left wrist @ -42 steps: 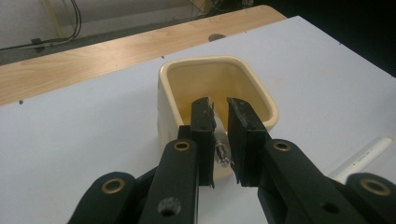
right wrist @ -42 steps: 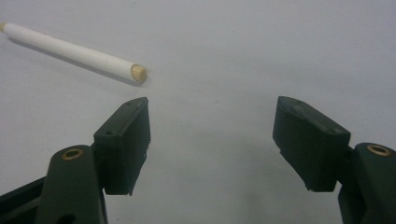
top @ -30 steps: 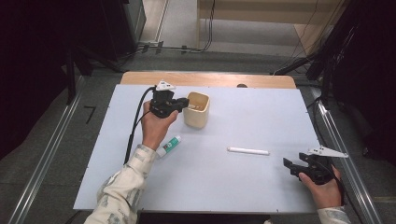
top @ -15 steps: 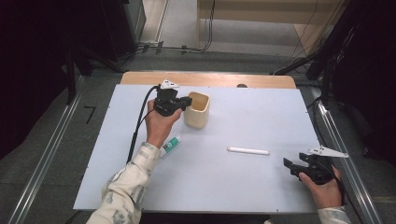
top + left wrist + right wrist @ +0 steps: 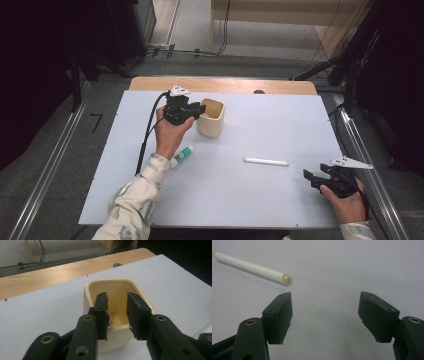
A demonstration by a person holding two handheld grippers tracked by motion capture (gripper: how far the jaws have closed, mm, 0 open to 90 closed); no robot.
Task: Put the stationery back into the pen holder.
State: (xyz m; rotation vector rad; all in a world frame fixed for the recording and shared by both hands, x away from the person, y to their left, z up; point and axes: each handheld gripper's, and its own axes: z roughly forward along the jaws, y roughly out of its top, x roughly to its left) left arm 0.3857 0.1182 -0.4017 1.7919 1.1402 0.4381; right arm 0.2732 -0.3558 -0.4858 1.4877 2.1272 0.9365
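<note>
1. Over the near rim of the cream cup (image 5: 211,118), the left gripper (image 5: 200,109) hangs with its jaws pointing into the cup's mouth.
2. Its jaws have just been opening and now stand a narrow gap apart, with nothing pressed between the pads; the left gripper view shows a small object low inside the cup (image 5: 117,307), just by the left pad, too unclear to name.
3. My reading is that a drop into the cup is in hand, with the release just made.
4. Short of the cup, by the left wrist, a small tube with a green cap (image 5: 182,155) lies flat on the tabletop (image 5: 280,115).
5. Right of the cup and nearer the person, a white stick (image 5: 265,161) lies flat, well apart from the cup.
6. Beyond that stick, at the near right corner, the right gripper (image 5: 311,178) rests with its jaws wide apart and empty; in the right gripper view the white stick (image 5: 252,266) lies ahead and to the left of the jaws.
7. Next move, as I judge it: lift the left gripper clear of the cup without nudging it, then bring a gripper square across one of the flat items, low enough to close on it.
</note>
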